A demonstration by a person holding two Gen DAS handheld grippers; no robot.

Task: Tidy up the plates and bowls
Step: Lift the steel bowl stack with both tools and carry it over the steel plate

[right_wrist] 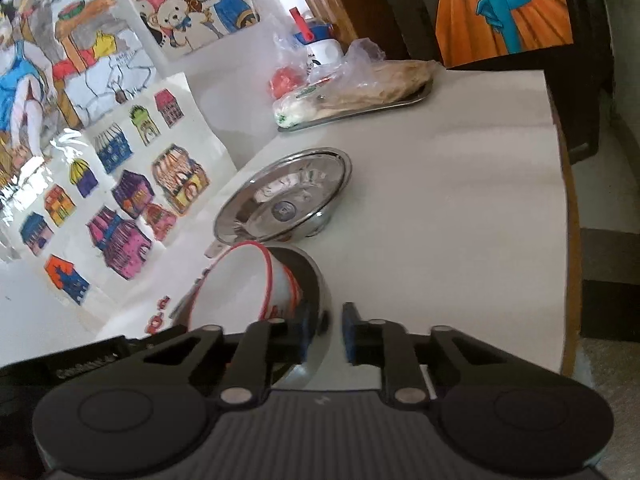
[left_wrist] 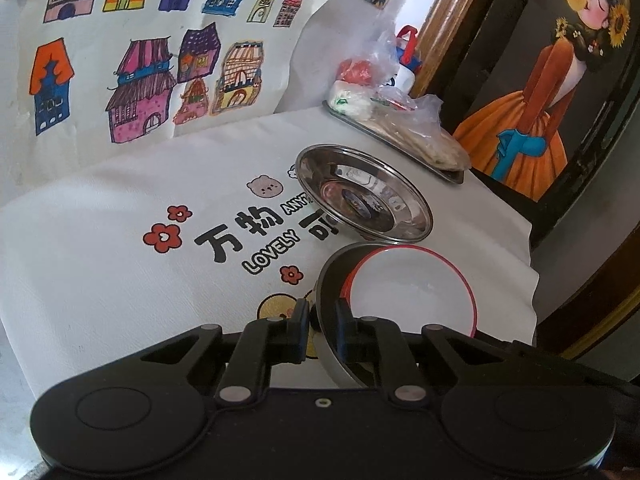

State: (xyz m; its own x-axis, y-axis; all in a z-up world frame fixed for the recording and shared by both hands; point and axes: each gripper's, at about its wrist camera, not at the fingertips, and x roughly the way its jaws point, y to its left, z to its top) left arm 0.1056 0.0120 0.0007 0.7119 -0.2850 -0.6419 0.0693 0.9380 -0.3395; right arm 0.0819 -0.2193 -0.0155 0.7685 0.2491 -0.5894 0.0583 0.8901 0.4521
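— Steel bowl (left_wrist: 332, 344), white bowl (left_wrist: 416, 292) nested inside; where?

— Near surface (left_wrist: 100, 280) edge; my left claw (left_wrist: 319, 322) clenches its rim. Right claw (right_wrist: 327, 322) straddles the opposite rim, jaws not touching.

— Steel plate (left_wrist: 364, 196)?

— Just beyond.

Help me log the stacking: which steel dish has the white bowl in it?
The near steel dish gripped at its rim by the left gripper holds the red-rimmed white bowl; the far steel plate lies bare.
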